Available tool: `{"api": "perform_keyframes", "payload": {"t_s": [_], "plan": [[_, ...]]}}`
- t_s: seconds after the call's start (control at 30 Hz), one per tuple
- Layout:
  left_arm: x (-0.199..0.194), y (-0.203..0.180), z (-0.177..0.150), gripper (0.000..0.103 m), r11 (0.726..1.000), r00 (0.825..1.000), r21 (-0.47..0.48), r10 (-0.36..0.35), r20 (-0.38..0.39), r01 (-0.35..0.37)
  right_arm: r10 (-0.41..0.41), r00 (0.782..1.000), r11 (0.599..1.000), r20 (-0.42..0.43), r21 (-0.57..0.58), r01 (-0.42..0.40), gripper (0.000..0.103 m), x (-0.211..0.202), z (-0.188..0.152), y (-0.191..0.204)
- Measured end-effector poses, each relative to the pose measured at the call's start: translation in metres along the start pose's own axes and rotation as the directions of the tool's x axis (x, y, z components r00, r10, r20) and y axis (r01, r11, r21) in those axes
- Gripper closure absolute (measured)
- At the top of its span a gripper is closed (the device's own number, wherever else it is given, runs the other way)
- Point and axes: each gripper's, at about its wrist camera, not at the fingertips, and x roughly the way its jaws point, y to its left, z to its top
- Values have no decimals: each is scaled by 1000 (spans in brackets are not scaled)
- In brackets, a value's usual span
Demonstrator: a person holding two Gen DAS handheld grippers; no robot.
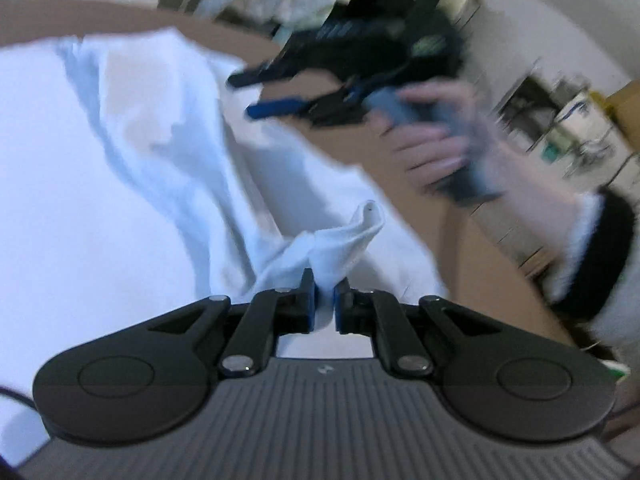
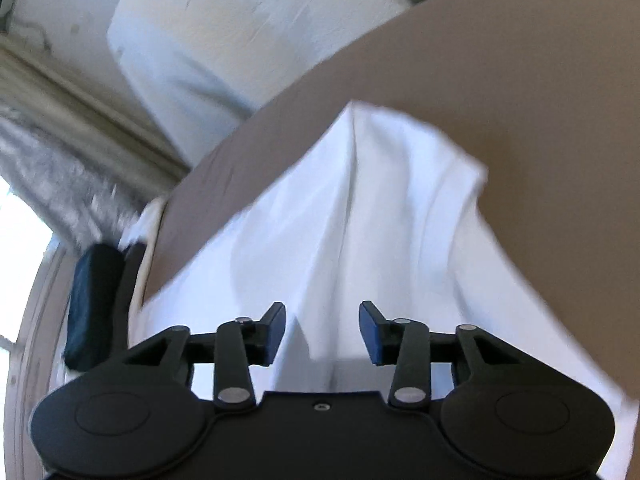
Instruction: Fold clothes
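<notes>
A white garment (image 1: 120,184) lies rumpled across a brown table (image 1: 400,152). My left gripper (image 1: 325,300) is shut on a bunched edge of the white garment, which sticks up between its blue pads. My right gripper (image 1: 256,96) shows in the left wrist view, held by a hand above the table beyond the garment, jaws apart. In the right wrist view the right gripper (image 2: 323,328) is open and empty just above the white garment (image 2: 340,220), which drapes over the brown table (image 2: 520,100).
A pile of white and dark clothes (image 1: 340,0) sits at the table's far side. A dark chair armrest (image 2: 92,304) stands beside the table's left edge. Cluttered shelves (image 1: 560,128) are at the right. The views are motion-blurred.
</notes>
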Motion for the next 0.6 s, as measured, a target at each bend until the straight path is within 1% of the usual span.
{"api": "perform_keyframes", "payload": {"t_s": [0.03,0.07,0.1,0.13,0.17,0.2,0.3,0.33,0.37,0.4,0.43,0.47,0.5,0.53,0.6], "plan": [[3,-1,-3,88,1000,1000,-27,4,-20,-4,1,1000,1000,-10,-3,-1,55,1,-5,2],[5,-2,-6,81,998,999,-55,3,-35,-5,3,1000,1000,-19,-6,-3,55,3,-10,4],[5,-1,-7,76,996,999,-91,-17,-29,15,4,1000,1000,-29,-9,-4,52,4,-14,6],[5,-1,-8,64,992,999,-121,-34,-23,31,5,999,1000,-38,-12,-6,50,5,-19,8],[1,-2,-8,59,991,999,-130,-39,-21,36,7,999,1000,-48,-15,-8,45,6,-24,10],[-4,-3,-9,59,990,999,-137,-38,-20,35,4,998,1000,-57,-17,-5,44,8,-28,12],[-30,-3,-12,58,993,1000,-116,25,-9,-26,-66,994,998,-85,-25,64,44,17,-38,15],[-36,4,-5,55,992,999,-127,30,17,-28,-84,992,996,-90,-42,80,44,19,-42,18],[-45,13,1,49,988,998,-153,21,63,-11,-93,992,994,-85,-73,87,44,20,-47,22],[-57,24,4,45,982,992,-189,4,128,21,-95,992,990,-80,-115,85,47,20,-51,27],[-66,36,7,36,972,983,-232,0,182,42,-97,992,984,-75,-158,84,66,20,-55,32],[-70,48,10,34,957,977,-288,19,214,45,-103,992,976,-69,-198,87,75,21,-58,36],[-72,59,13,34,943,974,-333,46,220,31,-123,990,967,-62,-232,106,88,24,-60,41],[-74,66,14,35,934,976,-356,61,210,18,-150,988,958,-43,-254,134,95,24,-61,45],[-75,68,14,36,934,981,-356,63,184,6,-188,982,939,28,-289,187,95,19,-63,54]]}}
